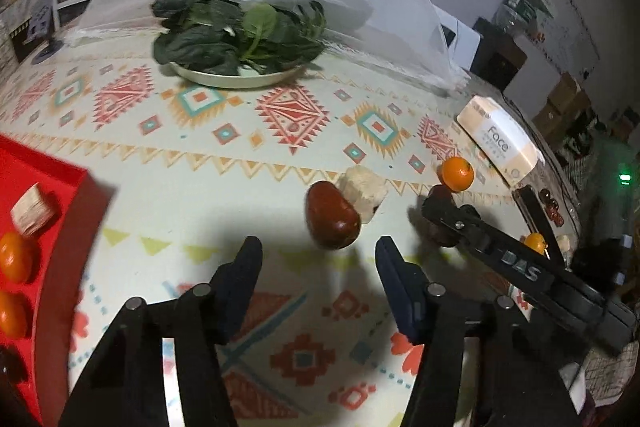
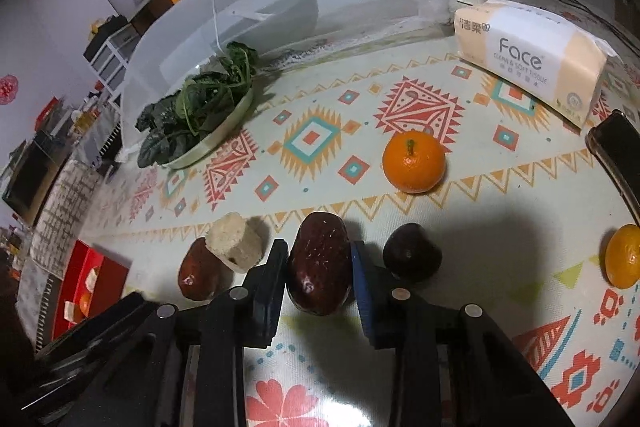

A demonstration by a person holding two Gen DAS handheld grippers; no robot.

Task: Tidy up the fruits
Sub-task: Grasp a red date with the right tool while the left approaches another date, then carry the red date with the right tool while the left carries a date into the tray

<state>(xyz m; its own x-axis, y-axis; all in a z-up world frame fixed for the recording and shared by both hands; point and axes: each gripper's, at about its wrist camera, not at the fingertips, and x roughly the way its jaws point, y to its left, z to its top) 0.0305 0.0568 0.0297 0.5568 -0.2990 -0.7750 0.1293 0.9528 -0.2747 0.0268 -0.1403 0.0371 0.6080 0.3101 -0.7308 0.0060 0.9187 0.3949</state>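
Right gripper (image 2: 320,263) clamped on a dark red jujube (image 2: 319,263) resting on the patterned tablecloth (image 2: 320,131). Left gripper (image 1: 318,259) apart, empty, near another jujube (image 1: 332,215).

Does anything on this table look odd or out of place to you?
One thing: among the loose fruit a pale, fibrous chunk leans against a brown date, and a similar chunk sits in the red tray beside small oranges. What it is I cannot tell. Nothing looks spilled or broken.

Three dates (image 2: 320,263), two loose mandarins (image 2: 414,161), one cane chunk (image 2: 236,241).
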